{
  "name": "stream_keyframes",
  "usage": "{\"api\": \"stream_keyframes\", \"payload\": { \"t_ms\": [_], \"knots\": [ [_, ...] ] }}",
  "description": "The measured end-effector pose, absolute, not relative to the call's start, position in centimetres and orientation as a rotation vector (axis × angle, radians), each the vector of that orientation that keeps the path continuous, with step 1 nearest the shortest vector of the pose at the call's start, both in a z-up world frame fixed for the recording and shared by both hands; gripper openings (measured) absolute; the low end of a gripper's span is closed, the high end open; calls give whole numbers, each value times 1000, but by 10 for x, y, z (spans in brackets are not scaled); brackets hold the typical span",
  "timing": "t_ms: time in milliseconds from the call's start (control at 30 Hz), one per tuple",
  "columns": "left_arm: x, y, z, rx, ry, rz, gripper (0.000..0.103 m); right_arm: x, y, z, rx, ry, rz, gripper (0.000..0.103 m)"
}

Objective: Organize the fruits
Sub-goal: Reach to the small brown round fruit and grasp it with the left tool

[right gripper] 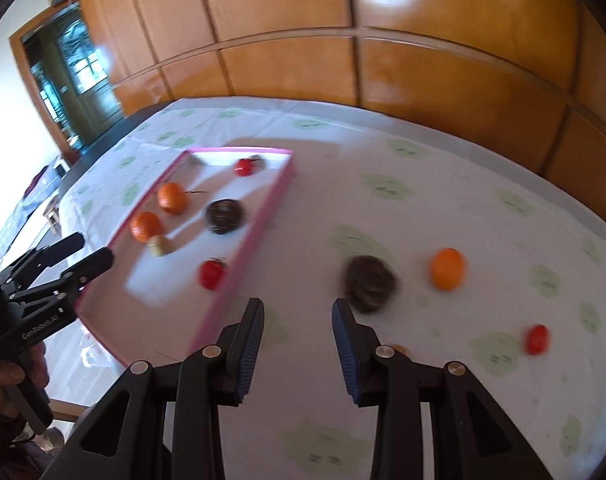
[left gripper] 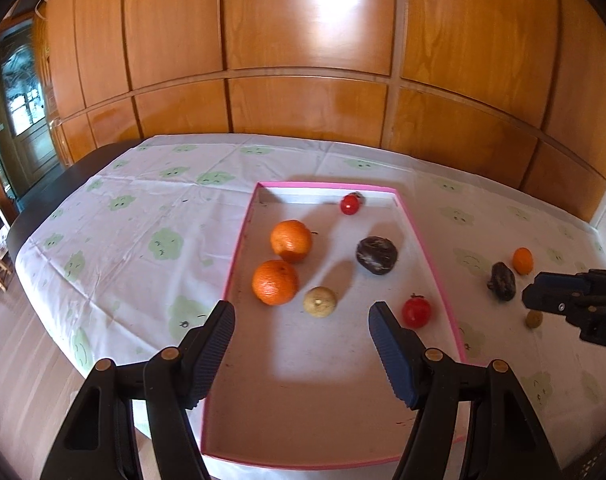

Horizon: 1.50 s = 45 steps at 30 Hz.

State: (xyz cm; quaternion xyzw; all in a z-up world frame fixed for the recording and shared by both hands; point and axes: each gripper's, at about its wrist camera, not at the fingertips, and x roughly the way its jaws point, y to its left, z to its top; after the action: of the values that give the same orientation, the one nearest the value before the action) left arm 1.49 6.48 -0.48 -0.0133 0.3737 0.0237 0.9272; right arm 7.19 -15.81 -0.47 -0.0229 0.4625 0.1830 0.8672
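A shallow pink-rimmed tray (left gripper: 435, 256) (right gripper: 259, 236) lies on the table. In it are two oranges (left gripper: 291, 240) (left gripper: 275, 282), a tan round fruit (left gripper: 319, 301), a dark brown fruit (left gripper: 377, 255) and two red fruits (left gripper: 416, 312) (left gripper: 349, 204). My left gripper (left gripper: 301, 314) is open and empty above the tray's near part. My right gripper (right gripper: 298, 314) is open and empty over the cloth, right of the tray. Just beyond it lie a dark fruit (right gripper: 370, 283), an orange (right gripper: 447, 269) and a red fruit (right gripper: 537, 339).
The table has a white cloth (left gripper: 143, 216) with green prints. Wooden wall panels (left gripper: 303, 100) stand behind it. A small yellowish fruit (left gripper: 534, 319) lies under the right gripper (left gripper: 543, 292) in the left wrist view. The left gripper (right gripper: 91, 258) shows at the tray's left edge.
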Motion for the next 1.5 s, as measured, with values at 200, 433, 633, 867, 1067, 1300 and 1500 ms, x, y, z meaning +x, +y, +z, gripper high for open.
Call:
{"api": "stream_keyframes", "payload": {
  "t_ms": [200,433,633,867,1067,1300,1500],
  "knots": [
    [13,46,-3,8,767,4,70,72,-209,6,-17,941,266,35],
    [14,29,-2,40,773,-32,70,72,-264,16,13,909,136,35],
    [16,15,0,59,774,-67,70,77,-312,12,14,901,-22,35],
    [21,-17,3,104,776,-149,70,82,-361,3,245,902,-162,36],
    [28,-61,1,135,807,-307,69,80,-375,3,328,887,-173,36],
    [43,-123,-19,181,883,-511,52,81,-384,2,400,895,-159,35],
    [62,-166,-40,212,929,-567,50,84,-384,-1,400,906,-144,36]
  ]
}}
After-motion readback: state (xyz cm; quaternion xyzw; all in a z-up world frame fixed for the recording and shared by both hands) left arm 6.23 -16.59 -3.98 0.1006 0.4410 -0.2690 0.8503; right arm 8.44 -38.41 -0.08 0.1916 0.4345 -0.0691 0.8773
